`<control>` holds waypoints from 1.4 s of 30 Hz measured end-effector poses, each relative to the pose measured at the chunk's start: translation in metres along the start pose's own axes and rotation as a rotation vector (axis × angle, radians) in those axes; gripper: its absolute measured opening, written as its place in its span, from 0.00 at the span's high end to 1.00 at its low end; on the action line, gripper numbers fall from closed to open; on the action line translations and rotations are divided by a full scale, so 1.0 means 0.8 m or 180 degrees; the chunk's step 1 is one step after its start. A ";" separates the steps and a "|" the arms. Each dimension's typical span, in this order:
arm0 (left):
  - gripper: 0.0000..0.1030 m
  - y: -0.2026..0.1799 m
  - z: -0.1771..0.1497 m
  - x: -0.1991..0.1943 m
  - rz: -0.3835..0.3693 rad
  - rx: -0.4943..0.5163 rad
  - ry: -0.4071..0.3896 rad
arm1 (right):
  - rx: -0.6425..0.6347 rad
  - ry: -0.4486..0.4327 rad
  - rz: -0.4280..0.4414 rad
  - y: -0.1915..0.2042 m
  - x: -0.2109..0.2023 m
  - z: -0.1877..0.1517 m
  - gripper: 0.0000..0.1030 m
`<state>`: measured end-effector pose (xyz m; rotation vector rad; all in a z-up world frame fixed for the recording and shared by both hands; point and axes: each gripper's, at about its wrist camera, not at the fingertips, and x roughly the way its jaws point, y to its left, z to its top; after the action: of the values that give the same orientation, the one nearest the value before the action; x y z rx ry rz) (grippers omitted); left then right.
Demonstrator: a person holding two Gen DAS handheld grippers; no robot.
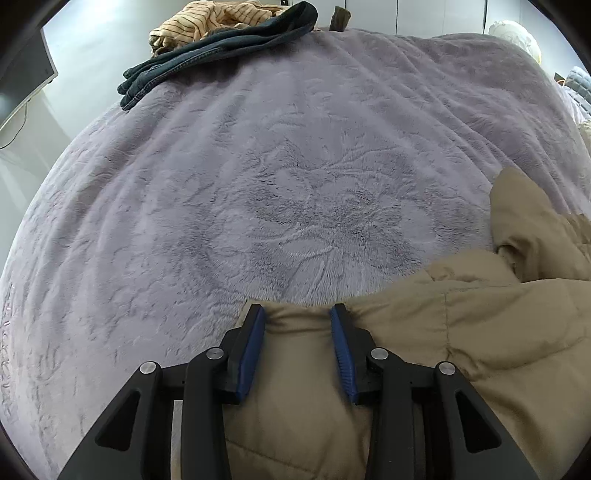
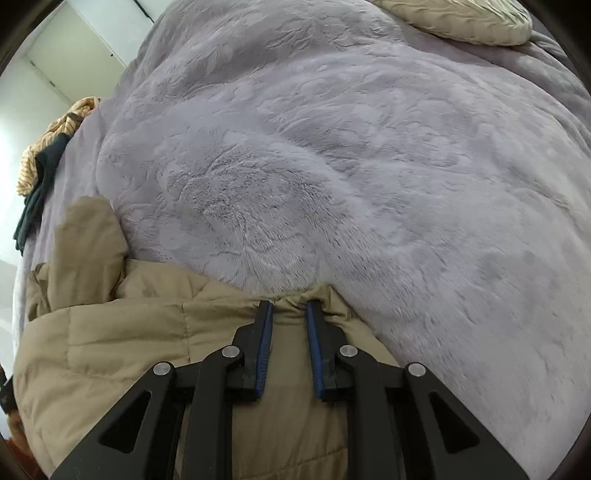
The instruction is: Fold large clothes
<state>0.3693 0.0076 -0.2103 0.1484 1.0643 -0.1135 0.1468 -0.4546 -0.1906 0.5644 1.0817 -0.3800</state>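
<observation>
A tan quilted jacket (image 1: 480, 325) lies at the near edge of a bed covered by a lilac plush blanket (image 1: 258, 166). My left gripper (image 1: 297, 314) has its blue-padded fingers around a bunched edge of the jacket, fabric filling the gap between them. In the right wrist view the same jacket (image 2: 122, 332) spreads to the left, and my right gripper (image 2: 290, 308) pinches another bunched edge of it against the blanket (image 2: 369, 166). A sleeve or hood part sticks up at the jacket's far side (image 2: 92, 236).
A dark blue garment (image 1: 221, 48) and a tan striped garment (image 1: 214, 18) lie piled at the far left corner of the bed. A beige pillow (image 2: 461, 18) lies at the head. A monitor (image 1: 22, 74) stands left of the bed.
</observation>
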 end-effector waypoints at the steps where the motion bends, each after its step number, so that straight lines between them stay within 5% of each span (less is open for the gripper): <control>1: 0.62 0.001 0.000 0.002 -0.0017 -0.0019 0.0003 | 0.0011 -0.0001 0.0021 -0.002 0.003 0.001 0.82; 10: 0.59 0.010 0.008 -0.024 0.0122 -0.0050 0.0041 | 0.0054 0.0026 -0.0110 0.013 -0.025 0.009 0.77; 15: 0.59 0.024 -0.006 -0.084 0.0066 0.0030 -0.0093 | 0.0114 -0.0137 -0.0053 0.021 -0.071 -0.003 0.62; 21: 0.59 0.039 -0.045 -0.139 -0.0032 -0.0043 0.0036 | 0.0266 -0.0169 0.0115 0.024 -0.127 -0.039 0.59; 28: 0.58 0.022 -0.119 -0.185 -0.0198 -0.0038 0.0189 | 0.0283 -0.0002 0.0389 0.025 -0.177 -0.114 0.42; 31: 0.40 0.013 -0.148 -0.203 -0.0270 -0.0029 0.0177 | 0.0346 0.0121 0.0484 0.023 -0.188 -0.149 0.39; 38: 0.40 -0.011 -0.198 -0.223 -0.0381 -0.0018 0.0359 | 0.0583 0.0431 0.0562 0.009 -0.189 -0.218 0.28; 40: 0.24 -0.016 -0.206 -0.224 -0.0397 -0.0030 0.0393 | 0.0661 0.0519 0.0617 0.006 -0.186 -0.235 0.21; 41: 0.04 -0.017 -0.211 -0.226 -0.0445 -0.0082 0.0398 | 0.0687 0.0543 0.0630 0.004 -0.184 -0.240 0.20; 42: 0.01 -0.016 -0.214 -0.230 -0.0478 -0.0138 0.0363 | 0.0710 0.0568 0.0629 0.003 -0.182 -0.247 0.20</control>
<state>0.1313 0.0289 -0.1317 0.0357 1.1907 -0.2194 -0.0557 -0.3312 -0.1276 0.9099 1.1496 -0.2823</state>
